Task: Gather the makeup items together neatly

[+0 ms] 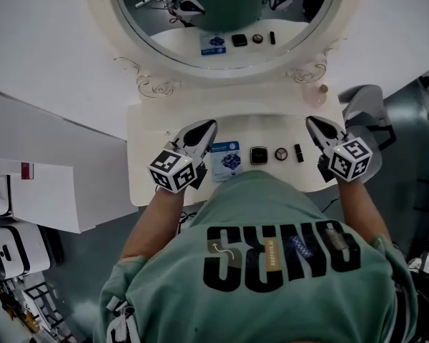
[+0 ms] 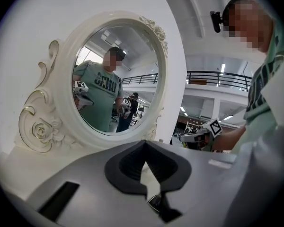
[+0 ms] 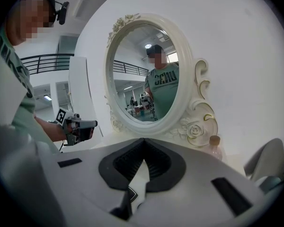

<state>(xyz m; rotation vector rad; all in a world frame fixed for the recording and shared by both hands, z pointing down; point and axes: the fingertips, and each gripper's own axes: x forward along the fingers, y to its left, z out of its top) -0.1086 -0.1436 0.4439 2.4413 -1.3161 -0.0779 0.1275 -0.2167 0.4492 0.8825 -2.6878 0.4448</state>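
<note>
Four makeup items lie in a row on the white vanity top (image 1: 150, 141): a blue-and-white packet (image 1: 225, 159), a black square compact (image 1: 259, 155), a small round compact (image 1: 281, 153) and a black lipstick (image 1: 298, 152). My left gripper (image 1: 211, 124) hovers just left of the packet, shut and empty, and its jaws (image 2: 144, 143) meet at the tip. My right gripper (image 1: 309, 121) hangs just right of the lipstick, also shut with nothing in it, its tips (image 3: 143, 141) touching. Both point toward the mirror.
An oval white-framed mirror (image 1: 222, 56) stands at the back of the table and reflects the items and the grippers. A pale pink bottle (image 1: 316, 91) stands at the back right. Right of the table is a grey chair (image 1: 365, 106), and white equipment (image 1: 7, 249) stands on the floor at left.
</note>
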